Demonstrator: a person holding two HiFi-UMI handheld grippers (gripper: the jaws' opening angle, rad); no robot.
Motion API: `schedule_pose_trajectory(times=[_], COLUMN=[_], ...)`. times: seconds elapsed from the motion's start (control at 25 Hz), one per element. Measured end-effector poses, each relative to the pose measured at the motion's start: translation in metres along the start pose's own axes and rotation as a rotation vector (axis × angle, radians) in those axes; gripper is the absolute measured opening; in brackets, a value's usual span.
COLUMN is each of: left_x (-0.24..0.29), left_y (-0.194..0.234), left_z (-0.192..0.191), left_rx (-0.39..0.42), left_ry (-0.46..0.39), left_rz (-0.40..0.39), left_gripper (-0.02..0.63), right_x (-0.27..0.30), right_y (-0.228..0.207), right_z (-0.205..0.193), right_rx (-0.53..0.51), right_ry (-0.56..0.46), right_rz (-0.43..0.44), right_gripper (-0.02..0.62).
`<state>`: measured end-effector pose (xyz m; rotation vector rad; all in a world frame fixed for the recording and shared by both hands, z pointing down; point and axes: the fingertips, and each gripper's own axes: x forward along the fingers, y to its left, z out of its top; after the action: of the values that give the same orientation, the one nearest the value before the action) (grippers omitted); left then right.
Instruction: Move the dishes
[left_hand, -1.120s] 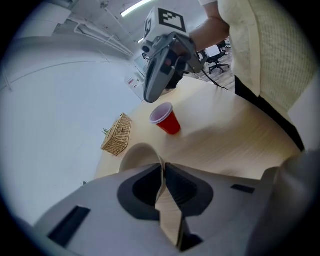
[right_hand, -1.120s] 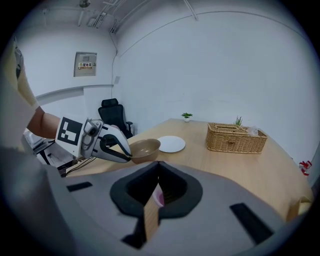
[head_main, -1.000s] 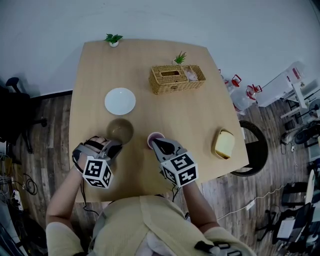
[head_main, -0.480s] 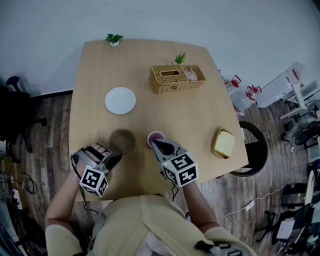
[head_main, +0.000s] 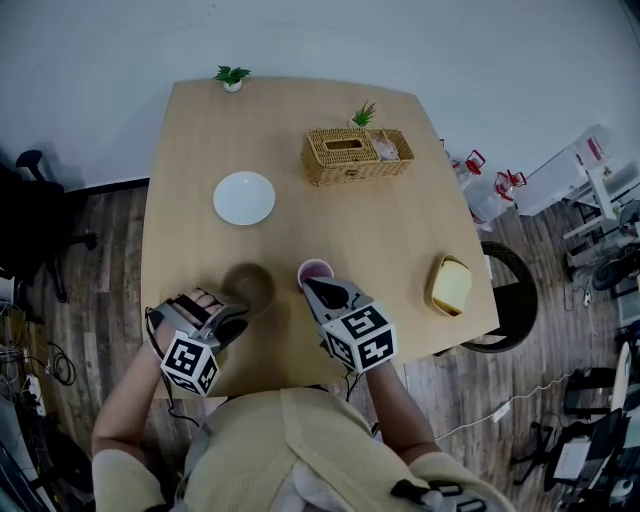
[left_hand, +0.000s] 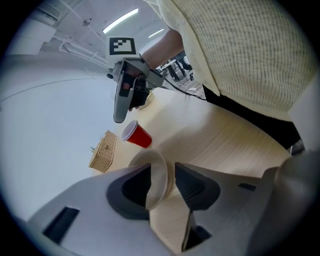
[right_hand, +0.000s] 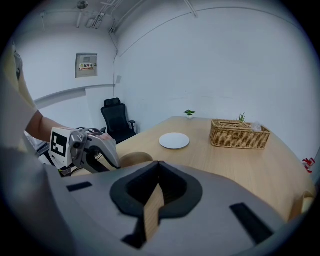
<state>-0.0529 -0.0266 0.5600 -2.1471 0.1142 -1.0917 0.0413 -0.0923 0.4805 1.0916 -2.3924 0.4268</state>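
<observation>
A tan bowl (head_main: 250, 285) stands on the wooden table (head_main: 380, 230) near its front edge. My left gripper (head_main: 234, 315) is at the bowl's near rim. In the left gripper view the bowl's rim (left_hand: 155, 175) stands between the jaws of the left gripper (left_hand: 161, 170); they have just been opening and no longer press on it. A red cup (head_main: 315, 272) stands right of the bowl. My right gripper (head_main: 313, 289) hovers at the cup's near side, shut and empty (right_hand: 158, 167). A white plate (head_main: 244, 197) lies further back.
A wicker basket (head_main: 357, 155) sits at the back right, flanked by a small plant (head_main: 362, 114). Another plant (head_main: 231, 77) stands at the far edge. A yellow object (head_main: 449, 286) rests at the right edge. A black chair (right_hand: 117, 120) stands left of the table.
The bowl has slid toward the table's front edge with my left gripper. The left jaws then came apart off the rim. The right gripper stayed put.
</observation>
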Motion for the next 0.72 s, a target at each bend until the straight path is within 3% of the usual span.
schedule_pose_trajectory(times=[0.16, 0.44, 0.56, 0.72], left_x=[-0.008, -0.025, -0.029, -0.028], left_y=[0.009, 0.067, 0.096, 0.125], left_z=[0.006, -0.001, -0.013, -0.037], left_rx=[-0.101, -0.44, -0.553, -0.684], left_ry=[-0.039, -0.099, -0.082, 0.004], left_rz=[0.046, 0.229, 0.338, 0.455], left_gripper=[0.158, 0.158, 0.158, 0.158], right_x=[0.0, 0.002, 0.004, 0.005], right_y=[0.003, 0.007, 0.008, 0.007], right_z=[0.0, 0.0, 0.005, 0.007], right_rx=[0.0, -0.002, 0.003, 0.005], right_ry=[-0.001, 0.002, -0.008, -0.01], right_rz=[0.007, 0.016, 0.023, 0.028], right_gripper=[0.015, 0.015, 0.015, 0.015])
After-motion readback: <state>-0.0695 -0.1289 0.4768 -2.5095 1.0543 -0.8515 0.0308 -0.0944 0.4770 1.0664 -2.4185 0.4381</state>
